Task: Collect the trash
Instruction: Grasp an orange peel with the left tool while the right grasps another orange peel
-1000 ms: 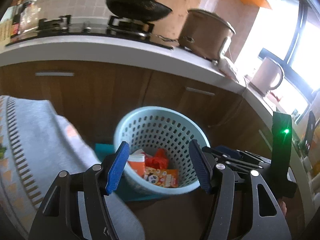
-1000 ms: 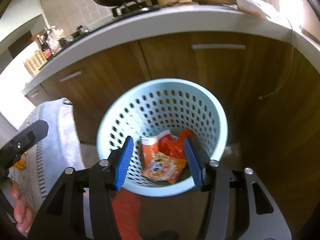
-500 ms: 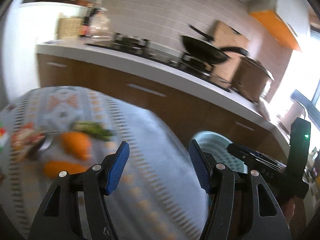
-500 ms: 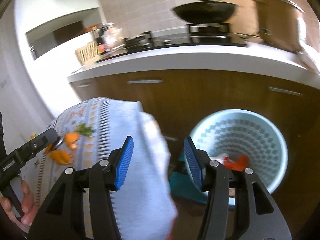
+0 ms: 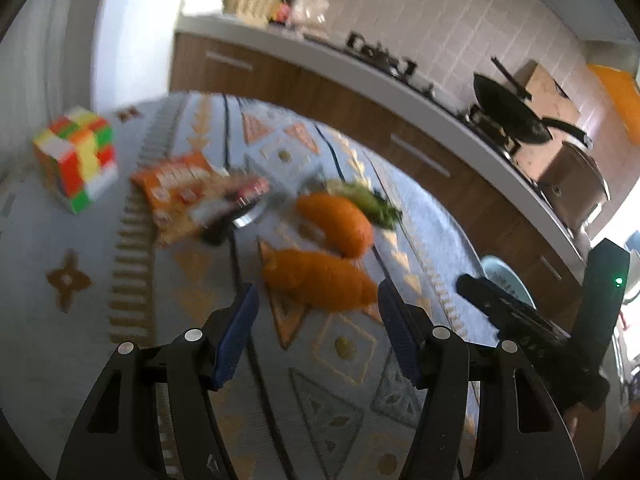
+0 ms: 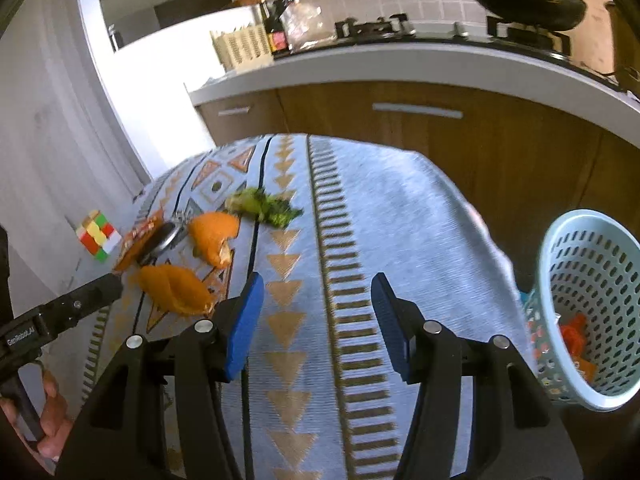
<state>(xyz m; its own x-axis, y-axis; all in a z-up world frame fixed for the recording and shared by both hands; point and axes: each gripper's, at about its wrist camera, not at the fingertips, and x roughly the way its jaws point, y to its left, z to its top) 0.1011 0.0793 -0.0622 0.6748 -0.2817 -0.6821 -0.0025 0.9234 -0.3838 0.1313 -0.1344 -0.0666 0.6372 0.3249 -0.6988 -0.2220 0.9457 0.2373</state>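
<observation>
Curled orange peels (image 5: 320,278) lie on woven patterned tablecloth (image 5: 352,364).

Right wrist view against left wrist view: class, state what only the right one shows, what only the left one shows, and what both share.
Only the right wrist view shows inside the blue basket, where red and orange wrappers lie, and the open right gripper.

Only the left wrist view shows the brown cooker on the counter, and the open left gripper just short of the nearer orange peel.

Both show the patterned tablecloth, two orange peels, green scraps, the snack packet and the colour cube.
</observation>
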